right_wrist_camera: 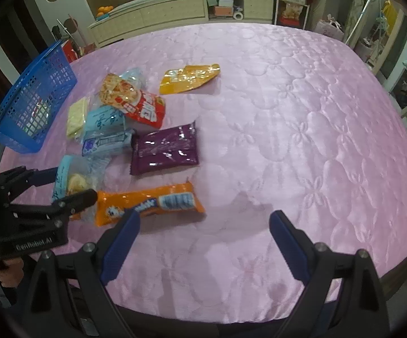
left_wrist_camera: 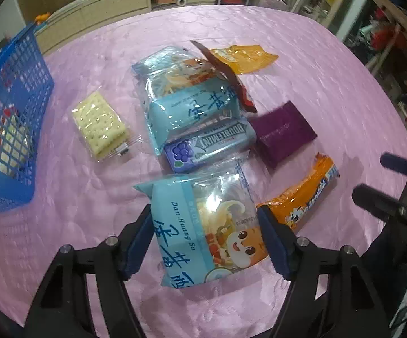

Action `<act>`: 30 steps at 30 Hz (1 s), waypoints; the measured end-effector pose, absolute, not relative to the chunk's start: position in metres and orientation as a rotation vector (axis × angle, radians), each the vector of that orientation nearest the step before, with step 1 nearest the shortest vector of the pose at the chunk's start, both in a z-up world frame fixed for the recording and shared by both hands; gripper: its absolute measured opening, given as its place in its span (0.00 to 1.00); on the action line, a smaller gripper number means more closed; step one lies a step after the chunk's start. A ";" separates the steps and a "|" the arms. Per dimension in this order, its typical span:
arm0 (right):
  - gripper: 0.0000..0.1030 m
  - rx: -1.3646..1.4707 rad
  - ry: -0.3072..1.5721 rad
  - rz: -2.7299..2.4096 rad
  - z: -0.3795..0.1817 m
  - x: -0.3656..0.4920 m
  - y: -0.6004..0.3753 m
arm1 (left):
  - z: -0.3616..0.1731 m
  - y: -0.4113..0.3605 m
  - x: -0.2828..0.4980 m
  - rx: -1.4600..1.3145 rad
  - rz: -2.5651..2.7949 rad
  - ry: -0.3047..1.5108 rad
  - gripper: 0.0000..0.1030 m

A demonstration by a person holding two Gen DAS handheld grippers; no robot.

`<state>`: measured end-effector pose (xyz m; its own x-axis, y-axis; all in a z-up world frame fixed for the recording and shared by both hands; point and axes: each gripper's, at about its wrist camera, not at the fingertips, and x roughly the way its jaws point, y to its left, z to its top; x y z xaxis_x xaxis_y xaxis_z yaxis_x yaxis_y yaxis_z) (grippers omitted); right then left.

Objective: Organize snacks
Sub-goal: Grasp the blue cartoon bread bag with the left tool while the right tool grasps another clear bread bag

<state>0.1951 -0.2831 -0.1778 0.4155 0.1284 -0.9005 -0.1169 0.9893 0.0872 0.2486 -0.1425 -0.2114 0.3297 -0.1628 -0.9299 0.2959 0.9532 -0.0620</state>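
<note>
Blue plastic mesh basket [left_wrist_camera: 11,118]: far left on pink quilted cloth [left_wrist_camera: 330,84], crackers already inside.
Clear-wrapped cracker pack [left_wrist_camera: 99,124]: beside basket, loose.
Light-blue clear-window pastry bag [left_wrist_camera: 206,225]: between pads of left gripper [left_wrist_camera: 205,239]; jaws straddle it, pads look to just touch the sides, firm grip not confirmed. Advice: squeeze bag mid-body, lift clear of orange wafer pack [left_wrist_camera: 302,197] alongside, then carry to basket.
Right gripper [right_wrist_camera: 205,245]: spread wide, empty, over bare cloth.
</note>
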 end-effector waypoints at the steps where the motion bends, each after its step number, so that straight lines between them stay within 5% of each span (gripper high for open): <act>1: 0.92 0.010 1.133 0.157 -0.177 0.196 -0.281 | -0.211 -0.142 0.248 0.129 -0.303 1.196 0.66; 30: 0.92 0.060 1.232 0.367 -0.199 0.278 -0.161 | -0.164 -0.025 0.229 0.002 -0.142 1.063 0.65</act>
<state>0.2785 -0.1611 -0.1986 0.2815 0.3055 -0.9096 -0.2417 0.9400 0.2409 0.2286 -0.0251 -0.1644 0.4778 -0.1157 -0.8708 0.1174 0.9908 -0.0672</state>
